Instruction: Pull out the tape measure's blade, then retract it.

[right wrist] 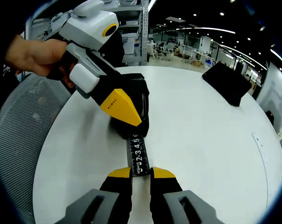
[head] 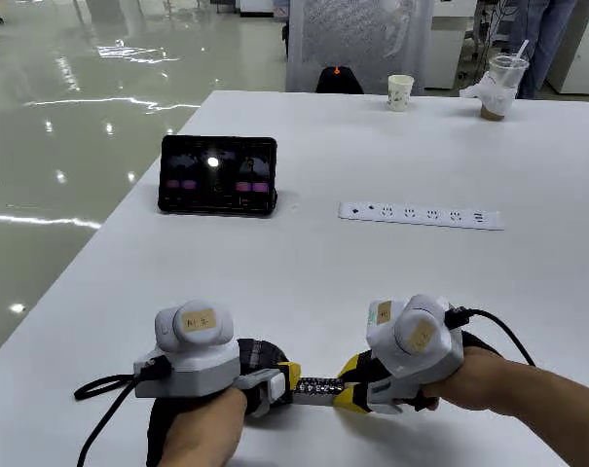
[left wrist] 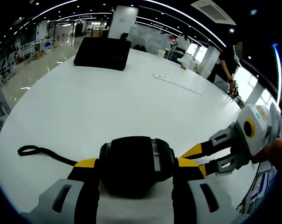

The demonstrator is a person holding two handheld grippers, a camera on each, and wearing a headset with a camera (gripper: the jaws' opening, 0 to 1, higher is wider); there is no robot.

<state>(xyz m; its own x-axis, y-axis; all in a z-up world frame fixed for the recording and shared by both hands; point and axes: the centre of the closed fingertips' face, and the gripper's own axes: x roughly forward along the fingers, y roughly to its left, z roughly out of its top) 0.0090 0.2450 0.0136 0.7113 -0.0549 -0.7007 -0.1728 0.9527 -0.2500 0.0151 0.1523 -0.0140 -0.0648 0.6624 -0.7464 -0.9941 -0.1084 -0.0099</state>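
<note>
The left claw (left wrist: 136, 164) is clenched on the black tape measure (left wrist: 131, 151). The right claw (right wrist: 141, 173) pinches the end of its blade (right wrist: 136, 153), which is a short way out and printed 2 3 4 5. The blade runs left to right near the table's (head: 372, 272) near edge. Print on the left claw's yellow tip is unreadable.

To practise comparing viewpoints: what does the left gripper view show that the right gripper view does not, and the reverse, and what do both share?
Left gripper view: a black strap loop beside the tape measure case. Right gripper view: the blade pinched in the right tongs, its printed numbers legible. Both: the case clamped in the left tongs, the dark tablet, the white table.
</note>
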